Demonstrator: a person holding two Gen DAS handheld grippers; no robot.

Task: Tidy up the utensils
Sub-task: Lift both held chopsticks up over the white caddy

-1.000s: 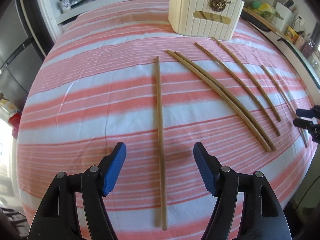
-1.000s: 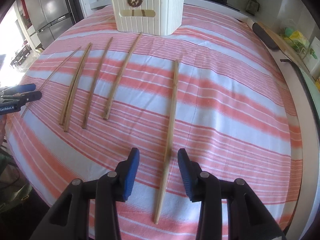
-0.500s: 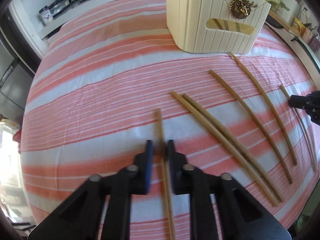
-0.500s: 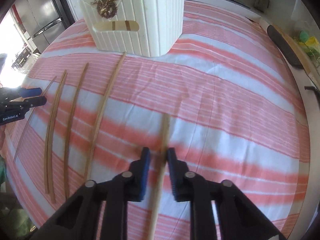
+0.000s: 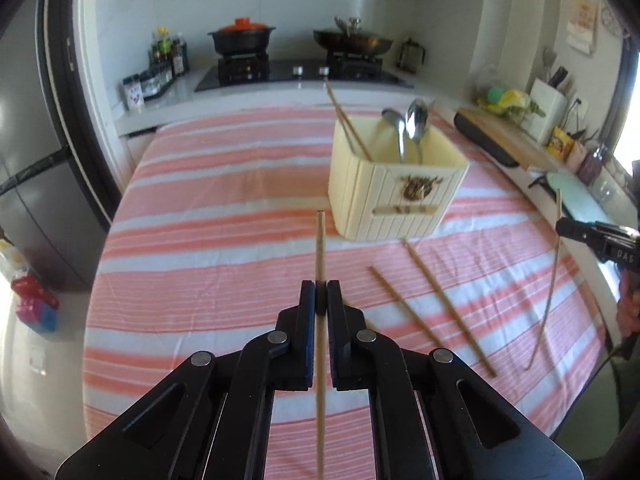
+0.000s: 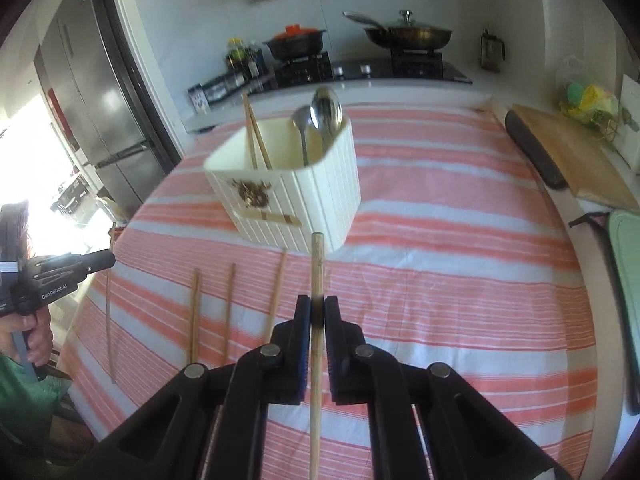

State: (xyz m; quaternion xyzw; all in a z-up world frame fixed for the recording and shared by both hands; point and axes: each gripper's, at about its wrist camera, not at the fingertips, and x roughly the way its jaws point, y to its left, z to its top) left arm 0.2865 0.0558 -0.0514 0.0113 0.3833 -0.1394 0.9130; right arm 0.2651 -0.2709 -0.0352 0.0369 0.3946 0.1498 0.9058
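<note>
the left gripper pinches one chopstick above the striped cloth; the right gripper pinches another chopstick. the cream holder stands far, chopsticks and spoons inside. the right view shows three loose chopsticks on the cloth, the left view only two.

Ahead of the left tongs, the striped worktop is seen bare as far as its far edge. The cream holder, toward the far right, is partly filled by spoons and chopsticks. Loose chopsticks are spread across the near right, with the right tongs raised beside them.
</note>
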